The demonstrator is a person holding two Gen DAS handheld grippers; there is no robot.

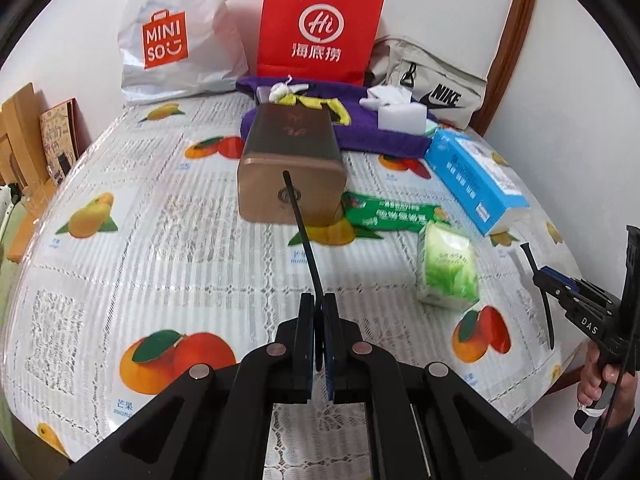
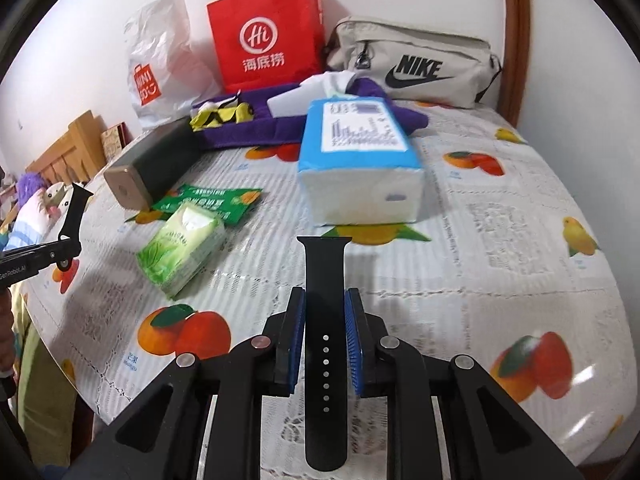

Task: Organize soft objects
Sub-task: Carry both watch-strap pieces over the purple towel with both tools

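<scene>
Evidently black, perforated watch strap (image 2: 325, 320), flat.

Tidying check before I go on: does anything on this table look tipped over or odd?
Yes. The brown box lies on its side, one end resting on the green packet. Each tongs, left and right, pinches a black watch strap.

Bright, even light; fisheye-warped edges.

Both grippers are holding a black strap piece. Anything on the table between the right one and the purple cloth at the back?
Yes. The blue tissue pack lies directly ahead of the right gripper and its black strap, in front of the purple cloth. The green tissue pack sits off to the left, clear of that line.
</scene>
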